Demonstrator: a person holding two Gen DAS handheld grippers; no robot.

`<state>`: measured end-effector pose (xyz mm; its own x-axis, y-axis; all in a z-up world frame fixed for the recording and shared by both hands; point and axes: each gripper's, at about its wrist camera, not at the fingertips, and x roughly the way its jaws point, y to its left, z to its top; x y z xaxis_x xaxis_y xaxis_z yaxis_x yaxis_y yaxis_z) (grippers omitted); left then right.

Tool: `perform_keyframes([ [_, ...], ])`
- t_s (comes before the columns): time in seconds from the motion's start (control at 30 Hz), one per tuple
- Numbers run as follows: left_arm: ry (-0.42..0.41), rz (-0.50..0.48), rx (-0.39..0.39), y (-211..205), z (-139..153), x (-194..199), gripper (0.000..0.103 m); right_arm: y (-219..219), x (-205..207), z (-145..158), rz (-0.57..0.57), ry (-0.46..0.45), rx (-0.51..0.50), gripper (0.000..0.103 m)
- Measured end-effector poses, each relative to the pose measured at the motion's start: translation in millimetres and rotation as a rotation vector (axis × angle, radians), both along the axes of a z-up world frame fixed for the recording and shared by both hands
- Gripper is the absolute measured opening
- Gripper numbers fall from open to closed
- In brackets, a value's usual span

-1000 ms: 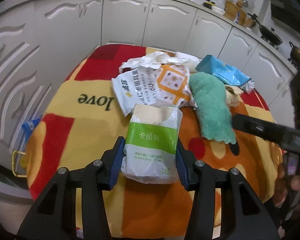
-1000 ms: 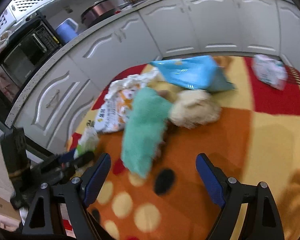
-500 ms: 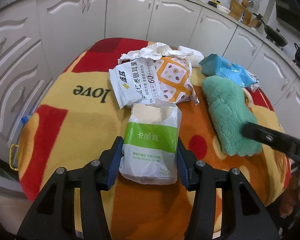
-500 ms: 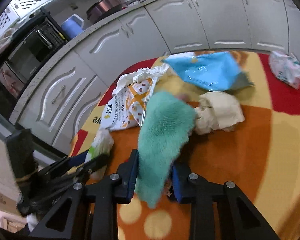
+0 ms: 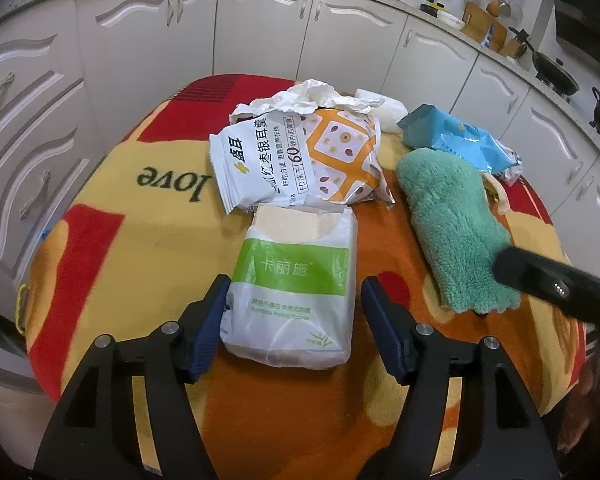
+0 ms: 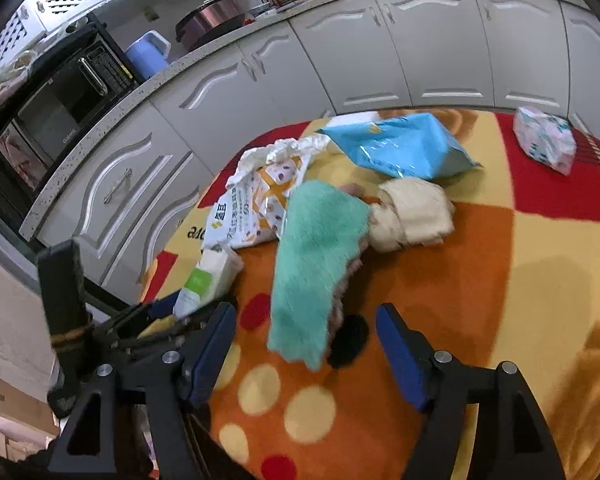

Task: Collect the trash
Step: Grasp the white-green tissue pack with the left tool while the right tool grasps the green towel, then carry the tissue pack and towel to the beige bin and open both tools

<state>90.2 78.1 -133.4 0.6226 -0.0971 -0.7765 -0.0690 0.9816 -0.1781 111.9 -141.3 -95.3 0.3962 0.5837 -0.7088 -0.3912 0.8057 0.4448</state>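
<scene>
Table with litter — both grippers just opening.
Left gripper wide around one tissue pack, no grip; right gripper wide, one green cloth between. Two wrappers — white, blue.

A round table under a red, yellow and orange cloth carries the lot. On it lie a green-banded tissue pack, a white snack bag with crumpled paper behind, a teal fluffy cloth, a blue packet, a cream bundle, and a small pink-white pack well apart.
</scene>
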Motion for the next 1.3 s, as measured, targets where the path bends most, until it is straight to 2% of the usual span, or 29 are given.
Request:
perform_keyframes([
  [0.1,-0.002,0.001,0.001,-0.6,-0.1,-0.2,0.065,8.4,13.7,-7.3,-0.007,0.025,0.012,0.066],
  [0.13,-0.002,0.001,0.0,-0.4,-0.1,-0.1,0.065,10.4,17.8,-11.0,-0.006,0.038,0.017,0.058],
  [0.2,-0.002,0.004,-0.005,0.3,-0.1,-0.2,0.064,14.6,24.7,-19.3,-0.005,0.06,0.026,0.052],
  [0.23,-0.003,0.01,-0.004,0.9,0.0,-0.3,0.057,15.6,26.1,-22.0,-0.007,0.063,0.026,0.043],
  [0.27,-0.003,0.016,0.003,1.3,0.1,-0.7,0.054,14.7,25.7,-24.4,-0.014,0.062,0.027,0.038],
  [0.37,-0.011,0.025,-0.011,5.8,1.5,-2.1,0.048,8.3,18.8,-21.1,-0.006,0.059,0.055,0.032],
  [0.47,-0.025,0.04,-0.01,7.0,7.1,-5.5,0.044,1.8,8.3,-9.8,0.021,0.043,0.082,0.031],
  [0.7,-0.064,0.023,-0.005,2.5,26.1,-13.5,0.044,-16.3,-26.9,20.2,0.073,-0.014,0.131,0.031],
  [0.93,-0.089,-0.014,-0.007,-14.9,38.8,-21.6,0.044,-47.6,-48.2,26.8,0.03,-0.029,0.153,0.031],
  [1.3,-0.101,-0.094,-0.015,-51.8,48.0,-22.9,0.044,-89.1,-64.5,35.2,-0.072,-0.073,0.119,0.031],
])
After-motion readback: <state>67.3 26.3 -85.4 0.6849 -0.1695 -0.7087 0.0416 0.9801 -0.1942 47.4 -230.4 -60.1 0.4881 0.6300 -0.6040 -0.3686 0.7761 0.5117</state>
